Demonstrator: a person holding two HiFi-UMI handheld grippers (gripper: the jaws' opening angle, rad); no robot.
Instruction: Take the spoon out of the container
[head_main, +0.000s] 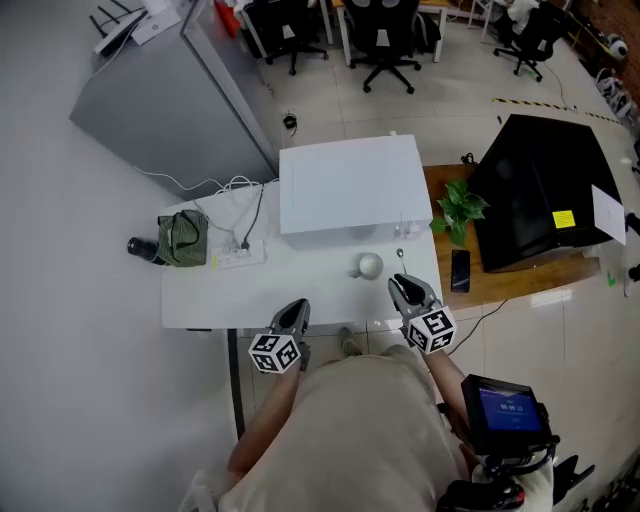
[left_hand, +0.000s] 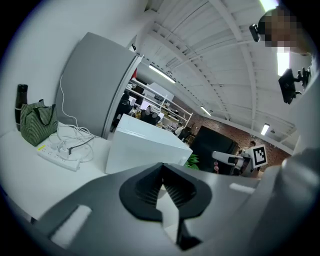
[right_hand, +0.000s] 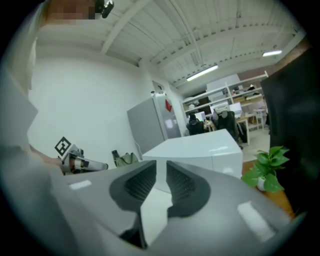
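A: What is the biggest thing?
B: A grey cupboard in the upper left of the frame. Below it, in the middle, is the white worktop. A big white box sits at its far side.
A: What else is there?
B: A green bag sits at the left end of the worktop. The left gripper and the right gripper are at the near edge, in the lower middle of the frame.
A: How are the fingers?
B: The left fingers touch at the tips and hold nothing. The right fingers have a thin gap, and nothing is in it.
A: Where is the spoon?
B: First find the round white container in the middle of the frame. The spoon is outside it, just to its right. It looks to lie on the worktop, just above the right gripper's tips. I cannot tell if it touches them.
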